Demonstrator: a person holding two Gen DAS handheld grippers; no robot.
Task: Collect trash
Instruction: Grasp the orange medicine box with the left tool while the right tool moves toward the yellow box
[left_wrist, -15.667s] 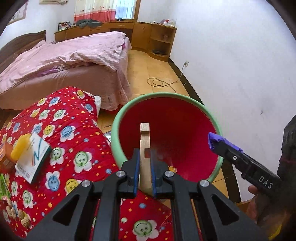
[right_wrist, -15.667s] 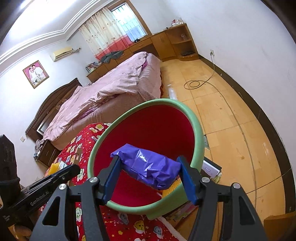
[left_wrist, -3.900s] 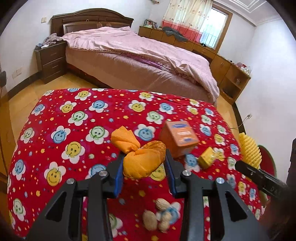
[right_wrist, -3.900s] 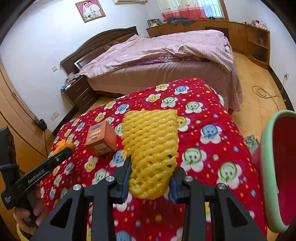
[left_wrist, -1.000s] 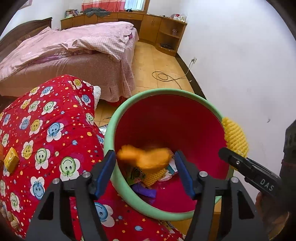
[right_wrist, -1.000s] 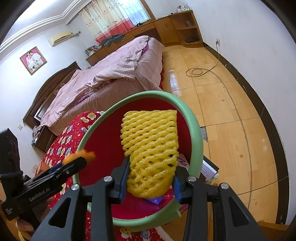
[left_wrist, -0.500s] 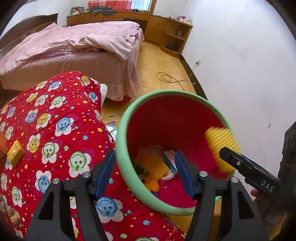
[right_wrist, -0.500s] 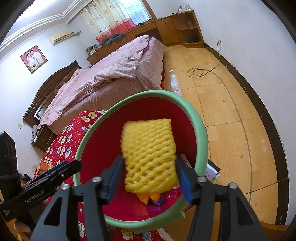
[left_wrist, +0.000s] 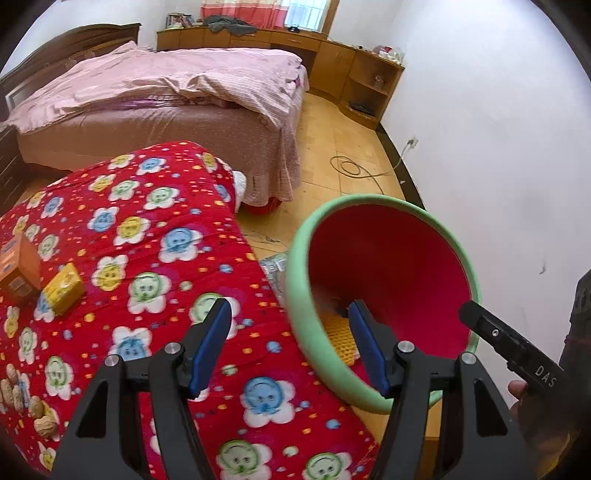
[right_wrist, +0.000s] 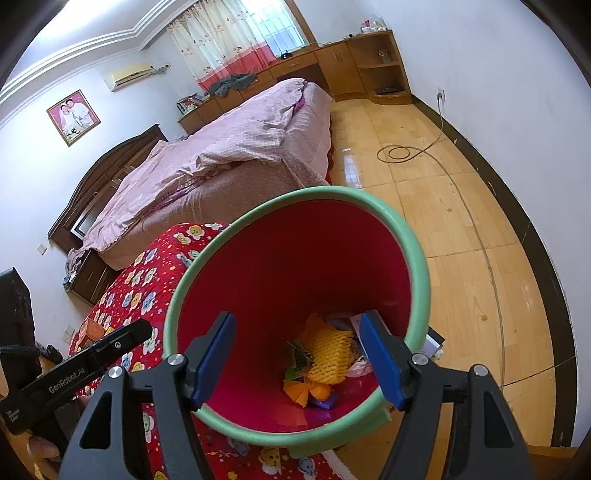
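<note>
Right tongs (right_wrist: 297, 360): jaws opening, standing wide, nothing between the pads; hanging over the mouth of the red bin (right_wrist: 419, 266), touching neither rim nor wall.
Left tongs (left_wrist: 290, 345): released, standing wide and empty; straddling the near green rim of the bin in the left wrist view, contact with it not determinable.

Contents of bin: yellow foam fruit net (right_wrist: 328, 354) lying on the bottom, orange wrapper (right_wrist: 306, 391) beside it, purple scrap (right_wrist: 325, 400) beneath, further small litter too mixed to name.

Remaining on the worktop under the red flowered cloth (left_wrist: 155, 258): orange carton (left_wrist: 18, 269), small yellow box (left_wrist: 62, 291) just beside it, peanuts (left_wrist: 22, 398) near the front edge. All well apart from the bin.

Risks, as judged:
- Tipping or shoving the bin, caused by a left jaw catching the rim while swinging toward the worktop.
- Snagging or dragging the cloth, caused by lowering the pads too deep at the carton; neighbouring box and peanuts sliding with it.
- Scattering peanuts off the edge, caused by closing on loose round pieces.
- Bumping the two tongs together, caused by crossing paths over the bin.
</note>
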